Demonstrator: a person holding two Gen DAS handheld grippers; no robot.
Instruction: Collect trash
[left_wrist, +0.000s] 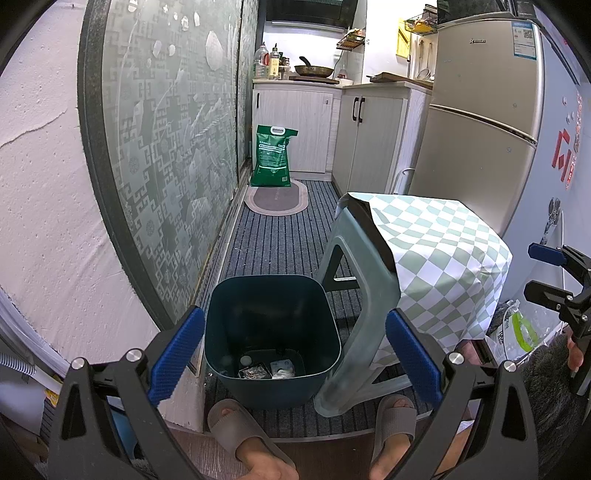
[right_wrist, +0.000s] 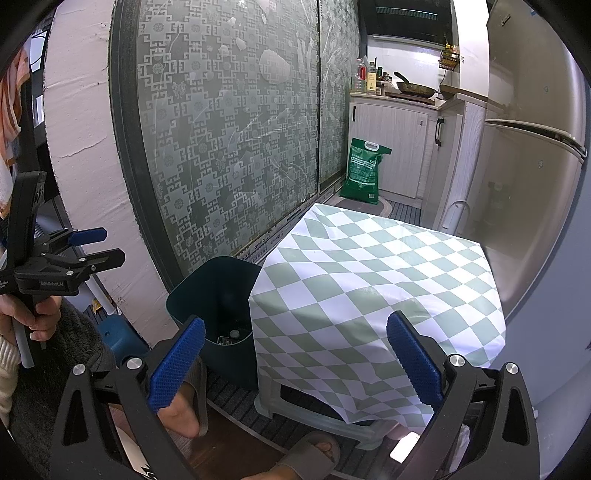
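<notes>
A dark teal trash bin (left_wrist: 271, 332) stands on the striped mat, with several scraps of trash (left_wrist: 267, 368) lying at its bottom. My left gripper (left_wrist: 293, 354) hovers open above it, nothing between its blue pads. In the right wrist view the bin (right_wrist: 214, 295) shows left of a stool draped with a green-and-white checked cloth (right_wrist: 373, 291). My right gripper (right_wrist: 295, 362) is open and empty over the near edge of that cloth. Each gripper also appears in the other's view, the right one (left_wrist: 554, 277) at the far right, the left one (right_wrist: 92, 247) at the far left.
The grey plastic stool (left_wrist: 354, 302) crowds the bin's right side. A patterned glass sliding door (left_wrist: 166, 155) runs along the left. A fridge (left_wrist: 480, 122), cabinets (left_wrist: 369, 136) and a green bag (left_wrist: 271, 155) stand beyond. The person's slippered feet (left_wrist: 236, 424) are below the bin.
</notes>
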